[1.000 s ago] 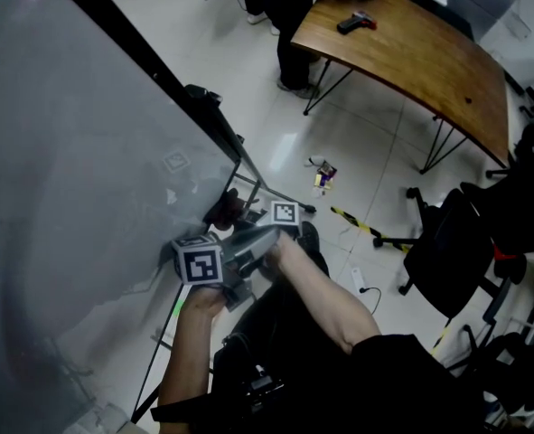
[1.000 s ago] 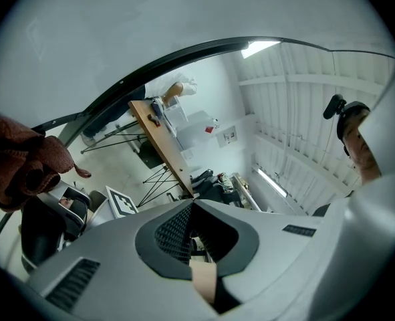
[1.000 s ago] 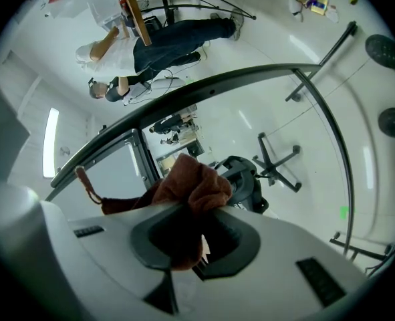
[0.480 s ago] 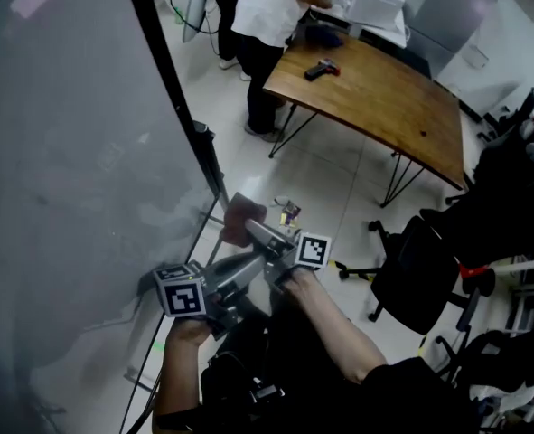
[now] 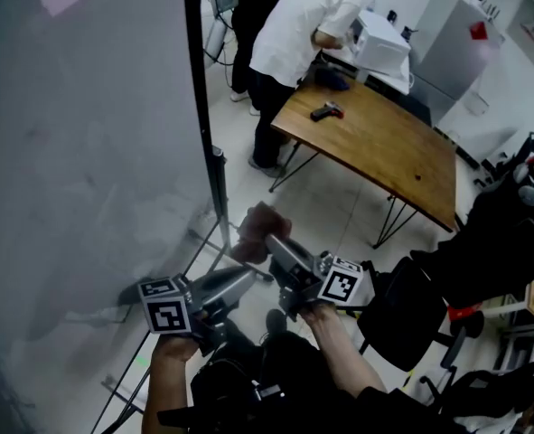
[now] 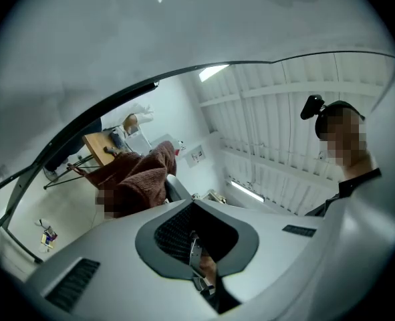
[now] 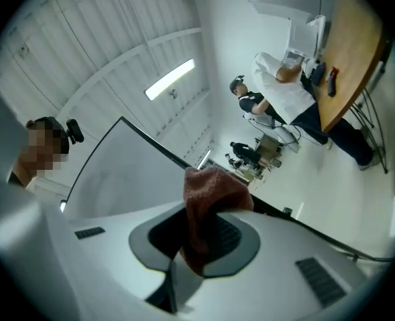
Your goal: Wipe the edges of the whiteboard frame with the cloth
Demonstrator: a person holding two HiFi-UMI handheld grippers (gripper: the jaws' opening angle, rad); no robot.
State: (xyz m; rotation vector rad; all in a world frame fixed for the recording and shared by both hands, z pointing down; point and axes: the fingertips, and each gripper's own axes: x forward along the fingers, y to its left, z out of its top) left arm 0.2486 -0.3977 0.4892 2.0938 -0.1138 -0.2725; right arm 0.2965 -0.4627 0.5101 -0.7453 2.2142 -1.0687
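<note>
Cloth raised beside the whiteboard frame (image 5: pixel 195 80), gripped for wiping its edge

The right gripper (image 5: pixel 268 242) has its jaws clamped on the reddish-brown cloth (image 5: pixel 257 227), a bunched wad standing past the tips so fabric, not metal, would meet the frame. The cloth sits just right of the frame's dark upright edge; whether it touches cannot be told. The left gripper (image 5: pixel 244 278), below the cloth and further from the frame, has its jaws closed together on nothing, apparently idle.
</note>
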